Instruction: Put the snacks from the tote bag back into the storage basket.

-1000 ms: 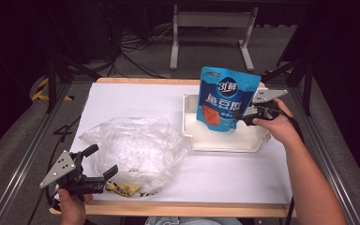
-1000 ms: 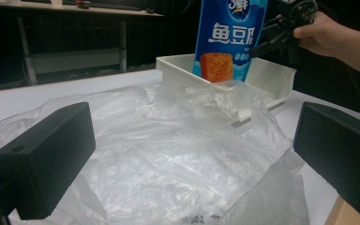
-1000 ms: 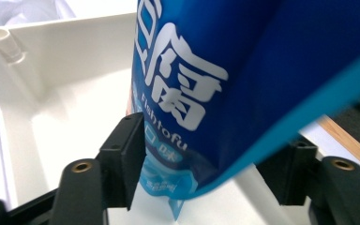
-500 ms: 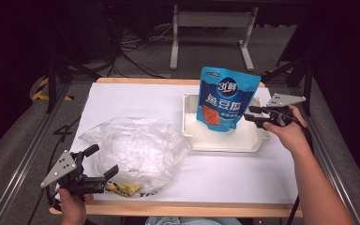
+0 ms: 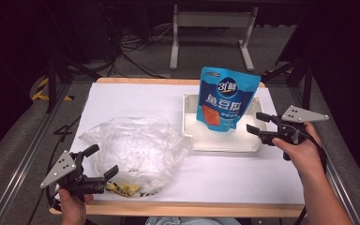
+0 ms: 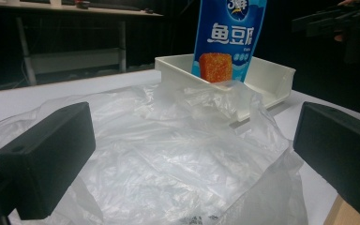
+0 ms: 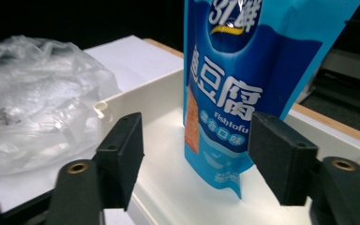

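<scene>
Right claw (image 5: pixel 258 123) sits off the right edge of the white tray (image 5: pixel 222 143), jaws partway apart with nothing between them; they've just been opening, and from the right gripper view the blue pouch (image 7: pixel 243 89) stands free beyond the pads, touched by neither. I've got that pouch (image 5: pixel 225 98) upright in the tray, leaning toward the far wall, long axis vertical, lying to the left of this claw, so my right hand (image 5: pixel 300 152) is clearly the nearer one. Left claw (image 5: pixel 101 161) is wide open at the near left corner of the surface (image 5: pixel 136 96), facing the crumpled clear plastic bag (image 5: pixel 133 150), jaws either side of it in the left gripper view but not pressing on it, as far as I can tell. Something yellow (image 5: pixel 122 188) peeks out under the bag's near edge; I can't tell what. Count: one pouch, one tray, one bag, two claws.
</scene>
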Demonstrator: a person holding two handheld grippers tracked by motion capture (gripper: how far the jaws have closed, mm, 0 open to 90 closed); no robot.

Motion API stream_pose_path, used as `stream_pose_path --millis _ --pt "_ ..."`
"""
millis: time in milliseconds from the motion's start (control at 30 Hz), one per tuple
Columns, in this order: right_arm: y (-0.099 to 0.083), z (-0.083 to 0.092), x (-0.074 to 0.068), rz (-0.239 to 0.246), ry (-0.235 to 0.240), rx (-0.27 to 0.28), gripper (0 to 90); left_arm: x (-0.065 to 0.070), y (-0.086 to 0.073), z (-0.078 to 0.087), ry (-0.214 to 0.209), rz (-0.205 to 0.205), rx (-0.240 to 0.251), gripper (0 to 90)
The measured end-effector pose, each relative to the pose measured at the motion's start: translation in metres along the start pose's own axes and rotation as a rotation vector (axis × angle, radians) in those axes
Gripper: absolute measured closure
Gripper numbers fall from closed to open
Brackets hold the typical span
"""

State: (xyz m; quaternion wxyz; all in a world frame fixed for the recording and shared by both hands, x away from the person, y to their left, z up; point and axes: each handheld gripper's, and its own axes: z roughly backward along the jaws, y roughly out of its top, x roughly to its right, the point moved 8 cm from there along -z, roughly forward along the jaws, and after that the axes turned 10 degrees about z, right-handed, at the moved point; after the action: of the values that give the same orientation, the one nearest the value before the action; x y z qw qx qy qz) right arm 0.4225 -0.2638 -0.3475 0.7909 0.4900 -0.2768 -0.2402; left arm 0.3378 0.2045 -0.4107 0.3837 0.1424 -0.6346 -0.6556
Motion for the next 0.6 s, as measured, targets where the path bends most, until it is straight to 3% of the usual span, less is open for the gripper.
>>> stream_pose_path --millis 333,467,600 --pt "-0.004 0.028 -0.029 -0.008 -0.02 0.052 23.0 0.0 0.0 -0.002 0.008 -0.002 -0.004 0.1" --pt "-0.013 0.031 -0.039 -0.054 -0.019 0.019 19.2 0.0 0.0 -0.003 0.011 -0.003 -0.004 0.1" --pt "-0.018 0.03 -0.047 -0.025 -0.03 0.018 17.5 0.0 0.0 -0.002 0.017 -0.009 -0.003 0.1"
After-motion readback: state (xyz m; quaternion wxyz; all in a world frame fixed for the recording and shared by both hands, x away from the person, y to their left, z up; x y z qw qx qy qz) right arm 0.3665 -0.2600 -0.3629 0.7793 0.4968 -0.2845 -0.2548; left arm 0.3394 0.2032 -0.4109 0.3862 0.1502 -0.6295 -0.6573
